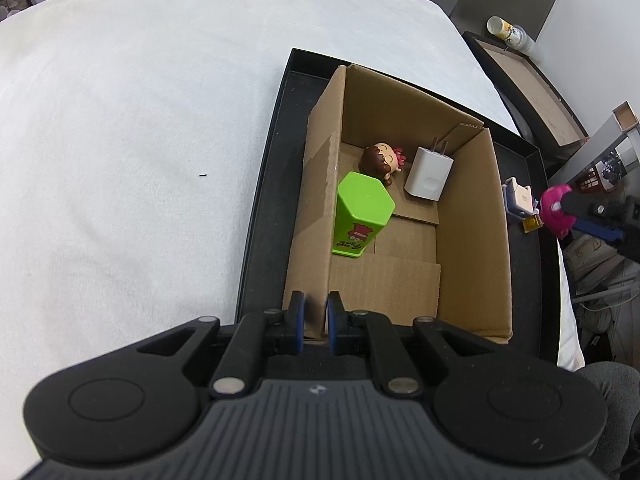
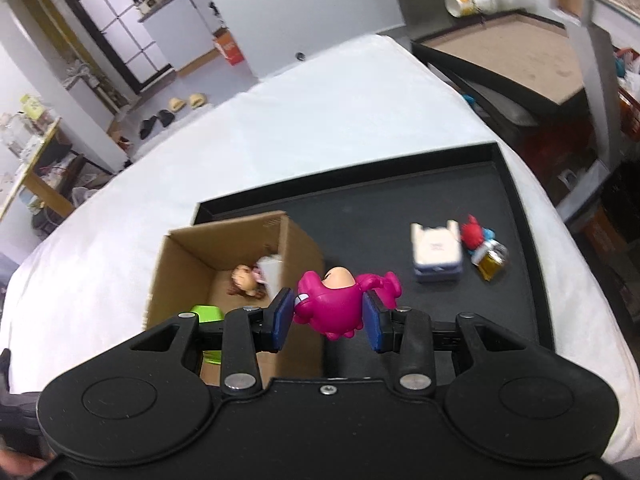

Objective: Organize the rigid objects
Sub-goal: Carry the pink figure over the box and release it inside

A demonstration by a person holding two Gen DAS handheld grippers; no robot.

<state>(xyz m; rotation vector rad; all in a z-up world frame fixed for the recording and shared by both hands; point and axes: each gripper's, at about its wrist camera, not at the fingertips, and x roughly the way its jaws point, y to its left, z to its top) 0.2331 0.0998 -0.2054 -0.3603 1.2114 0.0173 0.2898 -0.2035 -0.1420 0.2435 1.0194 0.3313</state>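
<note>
An open cardboard box [image 1: 472, 240] stands in a black tray [image 1: 264, 184]. Inside lie a green hexagonal container [image 1: 360, 216], a brown-haired doll figure [image 1: 380, 160] and a white charger [image 1: 428, 174]. My left gripper [image 1: 316, 316] is shut on the box's near left wall. My right gripper [image 2: 328, 318] is shut on a magenta toy figure [image 2: 336, 304], held above the tray next to the box [image 2: 188, 264]; it also shows in the left wrist view [image 1: 558, 210]. On the tray [image 2: 500, 320] lie a white and purple block [image 2: 436, 254], a red and blue figure [image 2: 476, 236] and a small amber bottle [image 2: 494, 264].
The tray sits on a white cloth-covered table [image 1: 120, 140]. A second black tray with a brown base [image 2: 516, 52] and a tipped paper cup [image 2: 468, 0] lie beyond the table's far right. Shelves and clutter stand to the right.
</note>
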